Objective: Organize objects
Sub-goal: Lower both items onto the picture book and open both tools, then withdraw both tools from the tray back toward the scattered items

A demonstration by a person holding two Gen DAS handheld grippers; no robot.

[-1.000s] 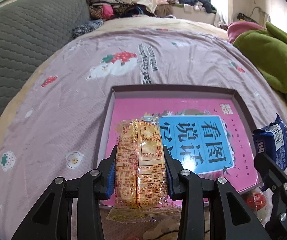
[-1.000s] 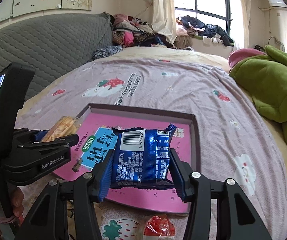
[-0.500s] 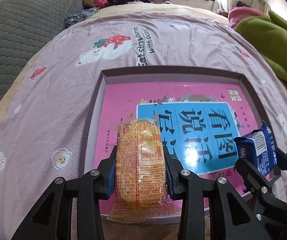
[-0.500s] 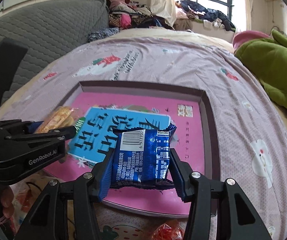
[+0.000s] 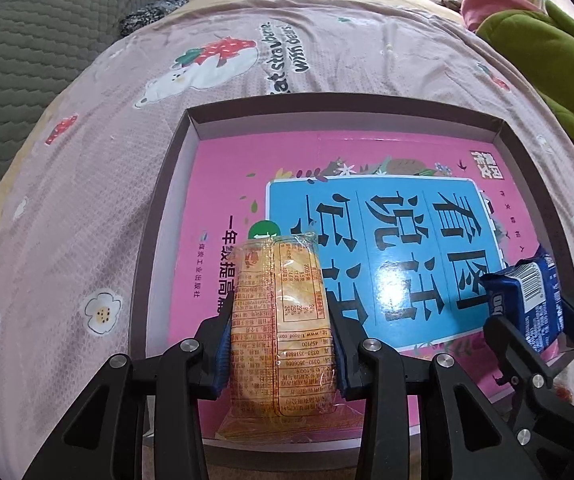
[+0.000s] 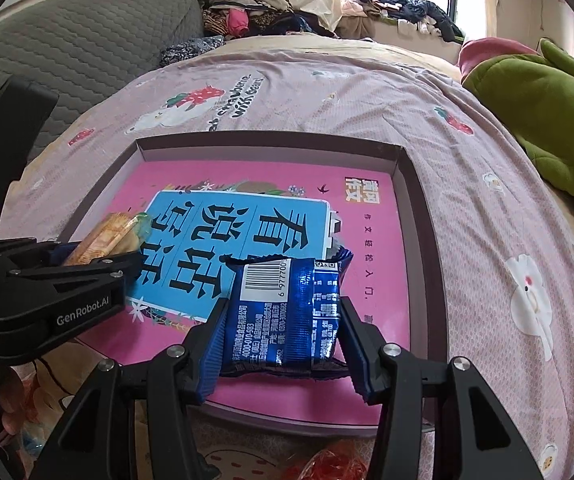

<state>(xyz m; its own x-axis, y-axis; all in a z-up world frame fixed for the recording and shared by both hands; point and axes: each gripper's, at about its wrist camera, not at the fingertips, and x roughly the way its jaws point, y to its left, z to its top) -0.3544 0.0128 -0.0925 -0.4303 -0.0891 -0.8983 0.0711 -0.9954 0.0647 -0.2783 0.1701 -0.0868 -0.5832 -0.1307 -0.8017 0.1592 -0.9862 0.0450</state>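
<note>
We are working over a bed covered by a mauve quilted bedspread printed with strawberries and bears (image 5: 135, 184), with a grey quilted headboard cushion (image 6: 87, 40) at its far left and a green plush blanket (image 6: 539, 120) heaped at the right. In the middle lies a shallow cardboard box with dark purple walls (image 5: 351, 100), its floor taken up by a pink cover bearing a blue title panel.

Our left gripper (image 5: 279, 344) is clamped on a long orange-printed clear-wrapped biscuit pack (image 5: 281, 320), which stands lengthwise between the pads above the near-left part of the box. Our right gripper (image 6: 283, 328) is clamped on a crinkled dark blue foil snack packet with a white barcode (image 6: 287, 312), poised over the near-right part of the box. Whether either pack already touches the pink floor we cannot tell.

We judge the step in hand to be setting both snacks into the box. The next move calls for bringing each pack onto the floor inside the near wall, then widening the jaws and keeping the two packs apart. A red wrapper (image 6: 335, 462) lies on the bedspread outside the near edge, not yet gathered.
</note>
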